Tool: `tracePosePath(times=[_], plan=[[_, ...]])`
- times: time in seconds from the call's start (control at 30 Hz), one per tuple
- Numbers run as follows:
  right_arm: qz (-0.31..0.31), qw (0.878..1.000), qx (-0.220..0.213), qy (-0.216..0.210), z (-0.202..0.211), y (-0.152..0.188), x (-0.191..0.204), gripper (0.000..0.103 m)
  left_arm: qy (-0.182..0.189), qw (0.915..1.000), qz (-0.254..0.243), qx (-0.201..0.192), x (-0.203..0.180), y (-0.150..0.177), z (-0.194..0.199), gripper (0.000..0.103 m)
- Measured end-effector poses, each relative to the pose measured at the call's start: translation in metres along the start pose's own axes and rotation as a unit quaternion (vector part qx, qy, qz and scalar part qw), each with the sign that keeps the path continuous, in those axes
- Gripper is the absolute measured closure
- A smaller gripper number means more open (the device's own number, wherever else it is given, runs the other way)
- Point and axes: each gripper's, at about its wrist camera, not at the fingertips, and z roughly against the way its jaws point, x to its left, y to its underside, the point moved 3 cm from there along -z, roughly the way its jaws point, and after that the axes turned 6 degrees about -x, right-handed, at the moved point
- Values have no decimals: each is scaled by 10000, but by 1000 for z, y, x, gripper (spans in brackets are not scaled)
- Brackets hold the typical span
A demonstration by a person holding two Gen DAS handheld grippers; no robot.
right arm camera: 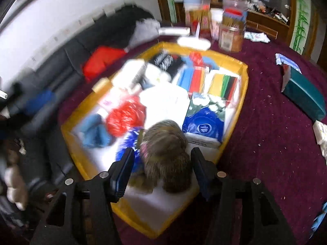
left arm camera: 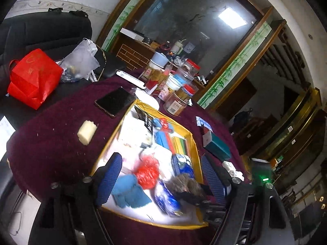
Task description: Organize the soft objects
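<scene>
My right gripper (right arm camera: 162, 167) had its jaws wide open around a furry brown plush toy (right arm camera: 166, 153) in the yellow-rimmed bin (right arm camera: 244, 85). My left gripper (left arm camera: 161, 175) hung open over the bin, holding nothing.

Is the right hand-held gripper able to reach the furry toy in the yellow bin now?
Probably yes. The right hand-held gripper is open, with the furry toy between its fingers, and nothing lies over the toy.

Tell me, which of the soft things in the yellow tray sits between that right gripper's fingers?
The brown furry toy, at the tray's near end. The red mesh ball and blue knit piece lie farther left, outside the right gripper.
</scene>
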Motion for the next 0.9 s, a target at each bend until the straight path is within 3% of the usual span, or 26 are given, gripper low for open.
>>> tracePosePath(times=[0.1, 0.2, 0.3, 0.37, 0.53, 0.63, 0.9], plan=[[-219, 9975, -662, 76, 39, 15, -20, 32, -68, 9999, -83, 16, -5, 11, 3, 18], [-815, 9868, -1343, 384, 79, 39, -53, 30, -209, 9990, -366, 131, -16, 24, -3, 18], [-1361, 9748, -1681, 537, 98, 59, -78, 30, -326, 9974, -612, 206, -32, 36, -8, 18], [-1606, 9714, -1645, 590, 101, 70, -89, 30, -517, 9938, -966, 180, -52, 45, -11, 18], [-1761, 9675, -1661, 736, 110, 86, -99, 30, -1111, 9675, -2260, -208, -109, 67, -2, 18], [-1632, 9662, -1796, 864, 124, 94, -101, 30, -1275, 9547, -2670, -319, -131, 74, 1, 18], [-1854, 9525, -2204, 989, 163, 115, -130, 29, -1483, 9308, -3321, -360, -173, 90, 4, 18]])
